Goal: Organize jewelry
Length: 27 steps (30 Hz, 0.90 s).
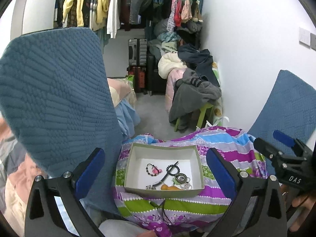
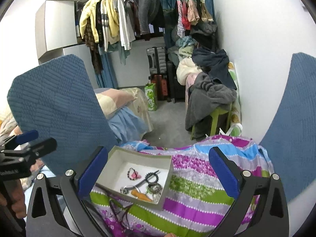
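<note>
A shallow grey box (image 1: pixel 136 153) with a white inside sits on a striped, colourful cloth (image 1: pixel 197 201); it also shows in the right wrist view (image 2: pixel 118 152). In it lie a beaded bracelet with a pink charm (image 1: pixel 153 170), a black hair stick (image 1: pixel 167 172), a dark bead bracelet (image 1: pixel 174 169), metal rings and chains (image 1: pixel 182 180) and an orange gourd pendant (image 1: pixel 169 187). A black cord (image 1: pixel 164 209) lies on the cloth in front of the box. My left gripper (image 1: pixel 156 169) is open above the box. My right gripper (image 2: pixel 156 171) is open and empty, over the box's right side.
Blue quilted chair backs (image 1: pixel 55 98) stand at left and right (image 1: pixel 292 106). Beyond are a bed corner (image 1: pixel 122 90), suitcases (image 1: pixel 138 53), a green stool with piled clothes (image 1: pixel 197 98), hanging clothes (image 1: pixel 94 6) and a white wall (image 1: pixel 246 49).
</note>
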Each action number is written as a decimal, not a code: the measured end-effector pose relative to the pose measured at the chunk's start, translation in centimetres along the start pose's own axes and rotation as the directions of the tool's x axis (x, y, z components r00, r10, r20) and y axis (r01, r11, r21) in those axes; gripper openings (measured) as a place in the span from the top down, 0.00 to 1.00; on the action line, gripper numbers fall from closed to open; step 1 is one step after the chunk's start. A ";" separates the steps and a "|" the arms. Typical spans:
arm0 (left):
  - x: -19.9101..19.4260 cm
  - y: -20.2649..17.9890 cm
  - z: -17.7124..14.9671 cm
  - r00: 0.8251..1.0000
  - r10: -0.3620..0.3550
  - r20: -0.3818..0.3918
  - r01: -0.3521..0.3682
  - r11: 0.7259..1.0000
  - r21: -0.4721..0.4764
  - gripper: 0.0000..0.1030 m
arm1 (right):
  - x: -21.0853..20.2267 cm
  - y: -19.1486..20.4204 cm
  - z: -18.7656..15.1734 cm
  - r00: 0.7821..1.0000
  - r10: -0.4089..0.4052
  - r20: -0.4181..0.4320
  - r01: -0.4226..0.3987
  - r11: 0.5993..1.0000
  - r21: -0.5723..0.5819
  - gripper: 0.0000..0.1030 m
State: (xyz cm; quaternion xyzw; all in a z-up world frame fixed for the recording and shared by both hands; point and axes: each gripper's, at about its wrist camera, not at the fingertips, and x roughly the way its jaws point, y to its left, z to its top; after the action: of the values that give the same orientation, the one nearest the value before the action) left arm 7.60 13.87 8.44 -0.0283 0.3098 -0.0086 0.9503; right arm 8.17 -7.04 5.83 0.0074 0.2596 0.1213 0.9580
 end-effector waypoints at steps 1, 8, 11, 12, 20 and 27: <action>-0.2 0.1 -0.3 1.000 0.002 -0.001 -0.002 1.000 -0.007 0.01 | -0.1 0.0 -0.5 1.000 -0.006 -0.002 0.006 1.000 -0.001 0.00; -1.3 0.6 -2.4 1.000 0.018 -0.006 -0.018 0.999 -0.028 0.01 | -1.2 0.0 -3.2 0.999 -0.041 0.001 0.041 0.999 -0.017 0.00; -1.4 0.7 -3.6 1.000 0.007 -0.006 -0.007 1.000 -0.030 0.01 | -1.5 0.1 -4.2 0.999 -0.041 -0.006 0.041 0.999 -0.015 0.00; -1.2 0.9 -4.1 1.000 0.012 -0.010 -0.012 0.999 -0.030 0.01 | -1.5 0.1 -4.6 0.999 -0.040 -0.004 0.040 0.999 -0.008 0.00; 0.2 1.8 -7.4 0.998 0.015 -0.062 -0.019 0.998 -0.064 0.01 | -0.4 0.4 -8.0 0.999 -0.015 -0.043 0.015 1.000 0.015 0.00; 0.7 1.6 -8.0 0.997 0.013 -0.080 -0.017 0.999 -0.048 0.01 | 0.2 0.1 -9.1 0.997 -0.025 -0.071 0.027 0.999 0.035 0.00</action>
State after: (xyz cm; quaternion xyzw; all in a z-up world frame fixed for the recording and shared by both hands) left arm 3.39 15.05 1.46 -0.0485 0.3479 0.0049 0.9363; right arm 3.78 -7.32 -2.09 0.0170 0.2957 0.1043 0.9494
